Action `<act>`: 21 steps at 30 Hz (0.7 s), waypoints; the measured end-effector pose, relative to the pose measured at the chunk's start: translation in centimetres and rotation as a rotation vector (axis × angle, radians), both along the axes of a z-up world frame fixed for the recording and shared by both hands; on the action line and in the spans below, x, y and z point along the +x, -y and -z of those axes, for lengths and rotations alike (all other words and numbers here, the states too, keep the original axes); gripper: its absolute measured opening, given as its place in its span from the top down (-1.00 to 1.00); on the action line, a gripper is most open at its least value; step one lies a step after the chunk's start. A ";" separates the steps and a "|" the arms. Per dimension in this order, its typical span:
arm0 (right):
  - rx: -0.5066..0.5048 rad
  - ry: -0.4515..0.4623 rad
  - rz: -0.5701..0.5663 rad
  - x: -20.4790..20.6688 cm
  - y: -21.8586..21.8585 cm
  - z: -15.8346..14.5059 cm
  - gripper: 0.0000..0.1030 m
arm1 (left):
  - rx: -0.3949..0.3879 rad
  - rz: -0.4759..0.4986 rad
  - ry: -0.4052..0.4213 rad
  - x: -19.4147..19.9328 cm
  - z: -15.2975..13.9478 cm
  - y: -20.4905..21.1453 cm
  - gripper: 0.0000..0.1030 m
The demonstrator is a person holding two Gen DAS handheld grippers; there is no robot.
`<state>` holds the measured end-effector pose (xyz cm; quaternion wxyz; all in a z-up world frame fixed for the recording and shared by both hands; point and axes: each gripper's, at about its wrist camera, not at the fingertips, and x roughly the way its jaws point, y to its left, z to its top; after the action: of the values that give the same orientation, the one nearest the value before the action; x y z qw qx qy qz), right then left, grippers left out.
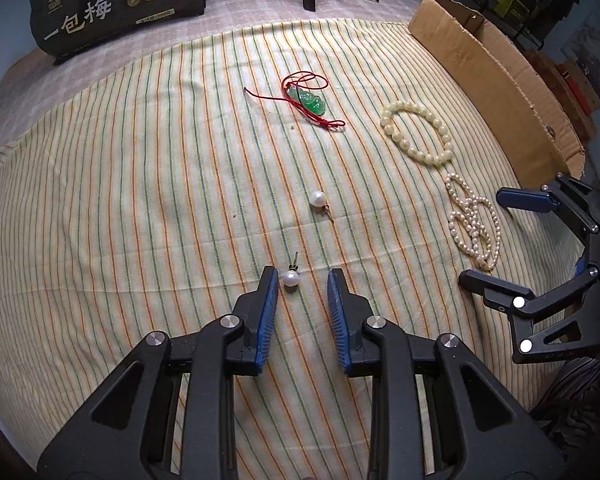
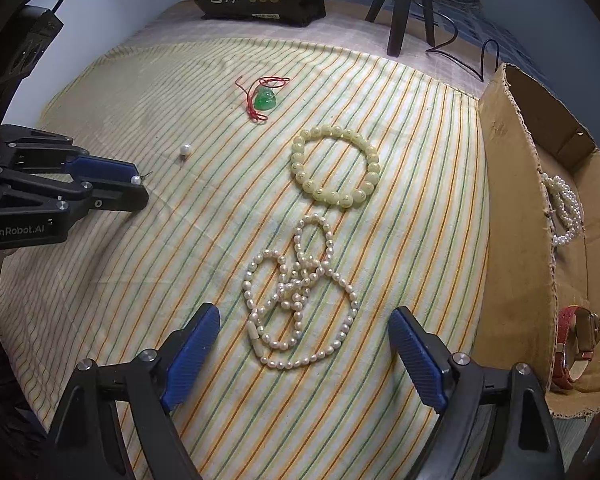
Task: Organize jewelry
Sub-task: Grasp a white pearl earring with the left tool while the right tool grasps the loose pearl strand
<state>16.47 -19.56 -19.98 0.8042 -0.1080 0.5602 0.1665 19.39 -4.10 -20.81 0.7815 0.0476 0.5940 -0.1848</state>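
— Left gripper [image 1: 303, 280]?
— Narrowly parted fingers [image 1: 269, 296], hovering around a pearl earring [image 1: 291, 278] on the striped cloth [image 1: 140, 200]; not yet clamped.
— Right gripper [image 2: 304, 336]?
— Spread wide over the tangled pearl necklace [image 2: 296, 296], beside the cardboard box [image 2: 512, 200].

Cloth [image 1: 140, 200] cream with orange and green stripes, pendant [image 1: 312, 102] translucent green on red cord, bead bracelet [image 2: 334, 166] pale yellow, pearl necklace [image 2: 296, 296] off-white, cardboard box [image 2: 512, 216] brown, watch strap [image 2: 566, 344] red, tongs pads [image 1: 266, 320] blue.
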 end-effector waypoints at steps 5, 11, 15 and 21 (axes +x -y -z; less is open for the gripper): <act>-0.004 0.001 0.010 0.3 -0.2 0.3 -0.68 | 0.002 -0.008 -0.005 0.1 0.3 -0.2 0.84; 0.012 0.005 0.018 0.6 -0.2 0.1 -0.02 | 0.011 -0.005 0.004 0.0 0.5 -0.2 0.87; 0.035 -0.004 0.023 0.8 0.3 -0.2 0.59 | 0.011 -0.008 0.005 0.0 0.5 -0.2 0.88; 0.077 -0.014 0.037 1.0 1.0 -0.5 0.87 | 0.003 -0.017 0.010 -0.4 0.2 -0.2 0.88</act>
<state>17.49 -20.51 -19.44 0.8069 -0.0654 0.5607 0.1738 18.99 -3.87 -21.02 0.7860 0.0444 0.5907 -0.1769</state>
